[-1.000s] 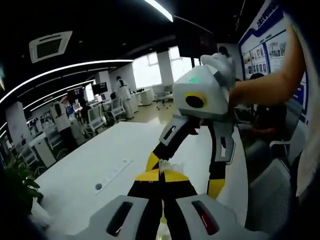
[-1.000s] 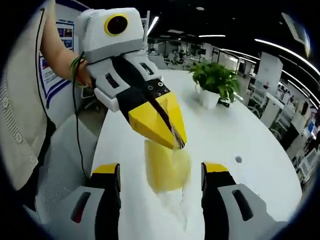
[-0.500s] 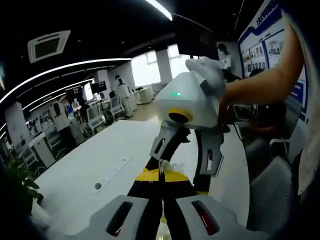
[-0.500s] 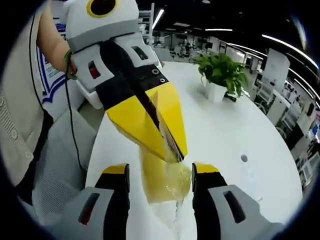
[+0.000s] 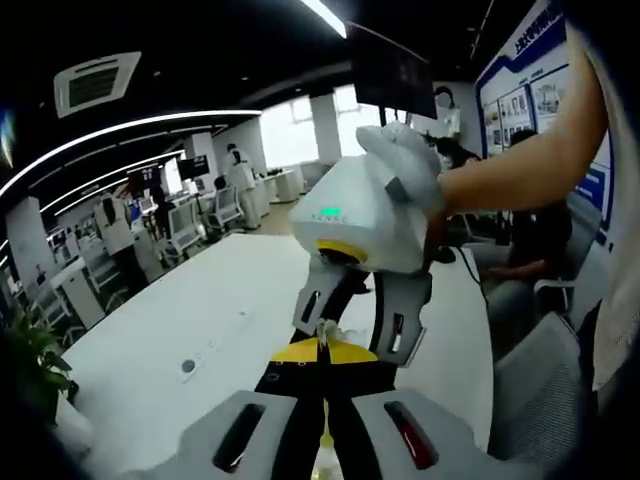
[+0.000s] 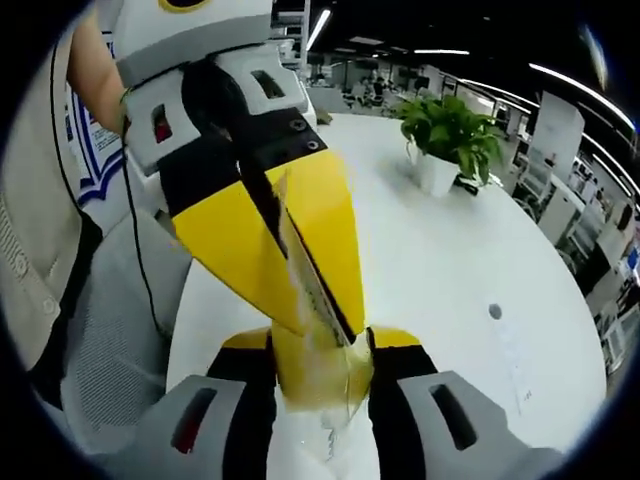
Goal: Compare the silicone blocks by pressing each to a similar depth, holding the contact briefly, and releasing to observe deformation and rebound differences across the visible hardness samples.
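Right gripper (image 6: 320, 362): mine, nearest in the right gripper view; its two jaws are closed in on the yellow block, one on each side face, squeezing it.
Yellow block (image 6: 312, 375): soft, translucent yellow silicone sample, held up between both tools over the near edge of the white table; a clear film or wrapper looks to hang below it, though I can't tell exactly.
Left gripper (image 6: 318, 300): mine too; its yellow tips are pinched together on the top of the block and on a thin clear sheet. In the left gripper view its jaws are closed, tips meeting at (image 5: 322, 352).
Step, as I judge it: the press-and-hold on this sample, with release yet to come.
Table (image 6: 440, 260): white, round-edged; a small round insert (image 6: 494, 311) sits toward the far right of the tabletop.
Plant (image 6: 450, 130): potted, green, near the far edge of the tabletop, well apart from my hands.
Beyond: an open office with desks, chairs and ceiling light strips.
Risk, slip: the block is held in the air, so letting go with both tools at once would drop it on the table.
Risk, uneven depth: if I squeeze harder than on other samples, the comparison fails.
Risk, film: the clear sheet could slide between tip and block and twist the sample.
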`<state>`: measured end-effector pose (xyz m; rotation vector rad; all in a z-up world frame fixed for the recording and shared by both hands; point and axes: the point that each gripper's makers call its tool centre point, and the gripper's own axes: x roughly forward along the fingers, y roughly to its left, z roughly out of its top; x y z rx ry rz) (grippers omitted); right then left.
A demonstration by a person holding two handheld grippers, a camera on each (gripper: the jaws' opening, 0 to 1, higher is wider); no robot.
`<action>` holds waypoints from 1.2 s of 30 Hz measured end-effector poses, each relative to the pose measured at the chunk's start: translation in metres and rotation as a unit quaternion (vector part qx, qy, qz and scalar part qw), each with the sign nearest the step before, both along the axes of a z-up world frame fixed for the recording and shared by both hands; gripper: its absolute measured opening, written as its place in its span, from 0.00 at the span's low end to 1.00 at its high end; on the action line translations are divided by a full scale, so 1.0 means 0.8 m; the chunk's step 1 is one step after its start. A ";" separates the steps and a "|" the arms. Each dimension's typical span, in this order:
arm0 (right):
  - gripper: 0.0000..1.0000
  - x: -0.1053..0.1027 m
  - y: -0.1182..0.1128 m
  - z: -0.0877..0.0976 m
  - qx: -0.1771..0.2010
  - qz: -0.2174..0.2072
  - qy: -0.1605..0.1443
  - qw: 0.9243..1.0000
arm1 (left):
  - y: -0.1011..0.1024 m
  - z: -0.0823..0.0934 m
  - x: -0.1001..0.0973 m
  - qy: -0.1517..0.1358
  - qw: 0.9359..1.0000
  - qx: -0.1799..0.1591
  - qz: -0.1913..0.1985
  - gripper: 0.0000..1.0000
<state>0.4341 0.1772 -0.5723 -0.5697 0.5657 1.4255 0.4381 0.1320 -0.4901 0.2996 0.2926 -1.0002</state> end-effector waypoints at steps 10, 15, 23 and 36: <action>0.19 -0.007 -0.003 -0.003 -0.010 -0.018 0.021 1.000 | -0.001 -0.001 -0.005 0.004 1.000 0.001 -0.005 0.00; 0.15 -0.010 -0.006 0.001 -0.016 -0.020 0.023 0.999 | -0.003 0.003 -0.009 0.000 1.000 -0.002 -0.010 0.00; 0.11 -0.013 -0.013 -0.002 -0.034 -0.028 0.032 0.999 | -0.006 0.003 -0.013 -0.002 1.000 0.001 -0.014 0.00; 0.10 -0.018 -0.018 -0.003 -0.046 -0.017 0.033 0.998 | -0.008 0.003 -0.018 -0.002 1.000 0.000 -0.016 0.00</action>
